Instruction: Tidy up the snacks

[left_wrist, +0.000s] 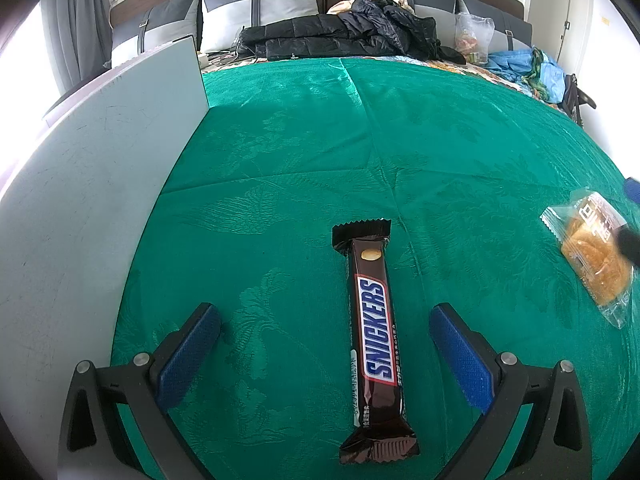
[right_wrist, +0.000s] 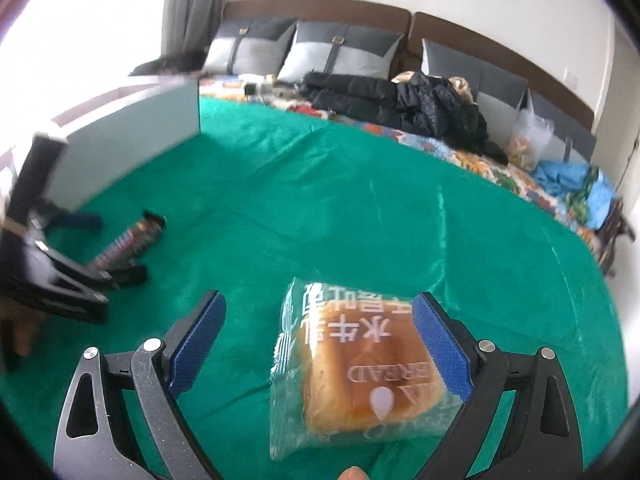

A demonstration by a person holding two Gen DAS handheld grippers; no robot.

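Observation:
A brown Snickers bar (left_wrist: pixel 374 340) lies lengthwise on the green cloth (left_wrist: pixel 304 152). My left gripper (left_wrist: pixel 325 320) is open, its blue pads either side of the bar without touching it. A wrapped bread bun (right_wrist: pixel 360 372) lies on the cloth between the open fingers of my right gripper (right_wrist: pixel 319 312); its right pad (right_wrist: pixel 442 344) is close against the wrapper. The bun also shows at the right edge of the left wrist view (left_wrist: pixel 596 256). The left gripper (right_wrist: pixel 120 256) and the bar (right_wrist: pixel 128 242) show blurred at the left of the right wrist view.
A pale grey box wall (left_wrist: pixel 100 184) stands along the left of the cloth, also seen in the right wrist view (right_wrist: pixel 132 136). Beyond the cloth are a black jacket (left_wrist: pixel 352 32), pillows (left_wrist: pixel 260 12), a clear bag (left_wrist: pixel 474 36) and blue fabric (left_wrist: pixel 524 66).

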